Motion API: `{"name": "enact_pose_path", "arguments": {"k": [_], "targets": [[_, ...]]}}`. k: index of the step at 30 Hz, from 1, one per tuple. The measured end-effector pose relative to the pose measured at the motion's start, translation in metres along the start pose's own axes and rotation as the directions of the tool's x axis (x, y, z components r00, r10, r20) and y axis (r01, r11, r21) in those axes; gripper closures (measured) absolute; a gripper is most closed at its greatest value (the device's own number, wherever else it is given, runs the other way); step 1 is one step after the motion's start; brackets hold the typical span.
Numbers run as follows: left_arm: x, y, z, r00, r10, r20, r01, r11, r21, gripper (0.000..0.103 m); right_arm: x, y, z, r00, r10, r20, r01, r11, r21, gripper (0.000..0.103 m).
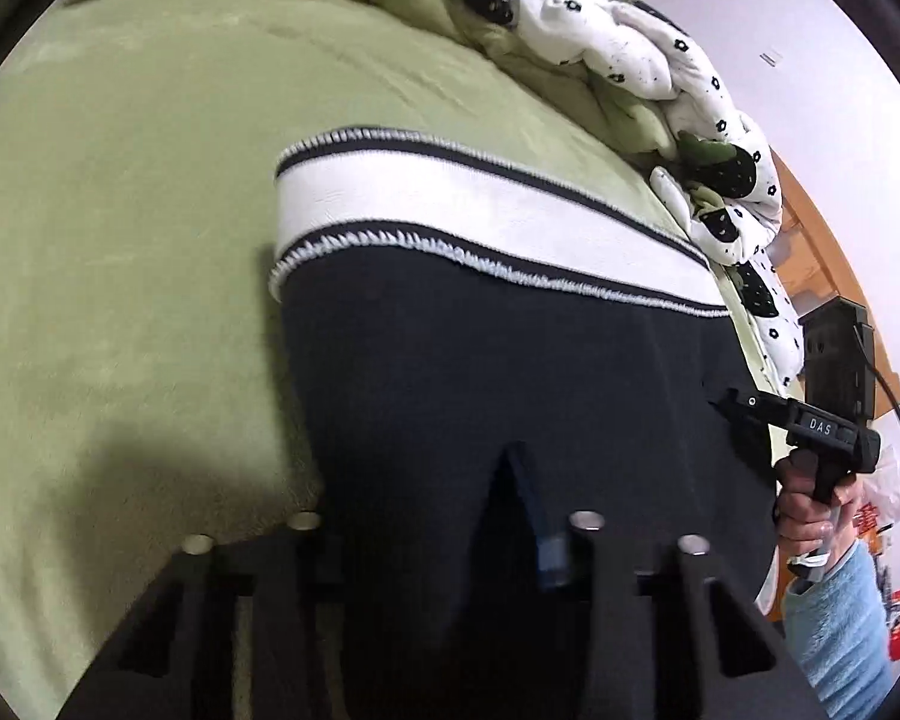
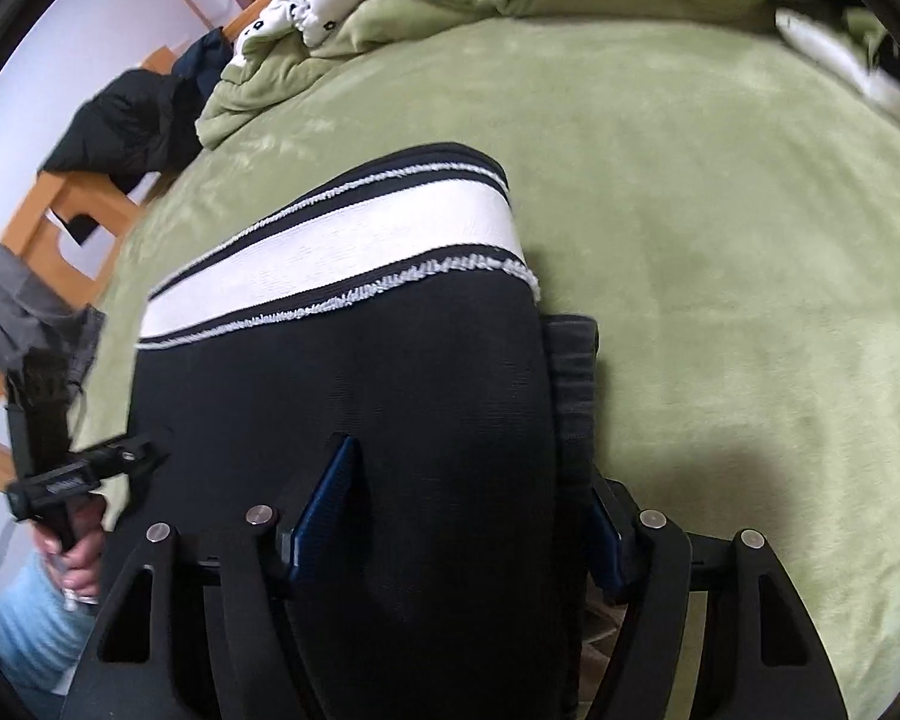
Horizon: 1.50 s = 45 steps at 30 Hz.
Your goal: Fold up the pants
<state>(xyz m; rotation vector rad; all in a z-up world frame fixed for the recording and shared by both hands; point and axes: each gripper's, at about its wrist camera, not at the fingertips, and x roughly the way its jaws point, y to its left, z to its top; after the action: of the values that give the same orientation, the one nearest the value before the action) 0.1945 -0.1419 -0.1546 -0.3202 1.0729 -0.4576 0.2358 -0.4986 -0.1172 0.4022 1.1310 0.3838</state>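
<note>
Black pants (image 1: 480, 372) with a white band (image 1: 450, 204) lie flat on the green bed cover (image 1: 120, 240). My left gripper (image 1: 444, 468) hovers low over their near end. One blue pad (image 1: 549, 540) shows bare; the other finger is lost against the black cloth. In the right wrist view the pants (image 2: 360, 390) fill the gap of my right gripper (image 2: 468, 462), whose fingers stand wide apart, the right one beside a grey folded edge (image 2: 573, 372). Each gripper shows in the other's view: right gripper (image 1: 717, 405) at the pants' right edge, left gripper (image 2: 144, 456) at the left edge, blurred.
A rumpled white and green quilt (image 1: 600, 30) is heaped along the far side of the bed. Beyond the bed's left edge stand a wooden frame (image 2: 48, 222) and a dark jacket (image 2: 126, 126). A hand (image 1: 804, 498) in a light blue sleeve holds the right gripper.
</note>
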Motion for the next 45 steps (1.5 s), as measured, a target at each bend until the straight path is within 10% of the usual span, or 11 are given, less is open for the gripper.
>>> {"name": "enact_pose_path", "arguments": {"k": [7,12,22,26,28,31,35,40,45], "targets": [[-0.027,0.015,0.022,0.993,-0.12,0.021,0.122,0.985,-0.126,0.082,-0.033,0.008,-0.01,0.991,0.053,0.121,-0.062,0.996,0.068,0.074],[-0.06,0.031,0.025,0.989,-0.131,0.066,0.138,0.985,-0.107,0.083,-0.05,0.065,-0.023,0.978,0.043,0.203,-0.058,0.996,0.072,0.08],[-0.156,0.13,0.04,0.982,0.169,0.079,-0.169,0.986,-0.009,0.079,0.031,0.192,-0.032,0.947,0.239,0.214,-0.251,0.967,0.029,0.08],[-0.123,0.16,0.023,0.96,0.275,0.049,-0.275,0.961,0.0,0.068,0.066,0.194,-0.043,0.958,0.062,0.281,-0.074,0.997,0.033,0.075],[-0.12,0.166,0.007,0.953,0.292,0.085,-0.295,0.955,0.019,0.048,0.075,0.173,-0.052,0.958,0.084,0.274,-0.108,0.991,0.077,0.065],[-0.139,0.164,-0.001,0.936,0.33,0.123,-0.337,0.941,0.041,0.049,0.071,0.16,-0.051,0.965,0.112,0.237,-0.149,0.978,0.147,0.055],[-0.171,0.144,0.014,0.905,0.348,0.246,-0.375,0.924,0.074,0.044,0.021,0.197,-0.038,0.937,-0.048,0.347,0.044,0.999,0.019,0.058],[-0.156,0.115,0.063,0.908,0.272,0.319,-0.319,0.942,0.104,0.043,0.034,0.244,0.007,0.94,-0.015,0.34,0.064,0.989,-0.132,0.058],[-0.074,0.131,0.087,0.886,0.422,0.19,-0.448,0.886,0.121,0.041,0.12,0.23,0.04,0.97,-0.133,0.202,0.165,0.975,-0.149,0.075]]}}
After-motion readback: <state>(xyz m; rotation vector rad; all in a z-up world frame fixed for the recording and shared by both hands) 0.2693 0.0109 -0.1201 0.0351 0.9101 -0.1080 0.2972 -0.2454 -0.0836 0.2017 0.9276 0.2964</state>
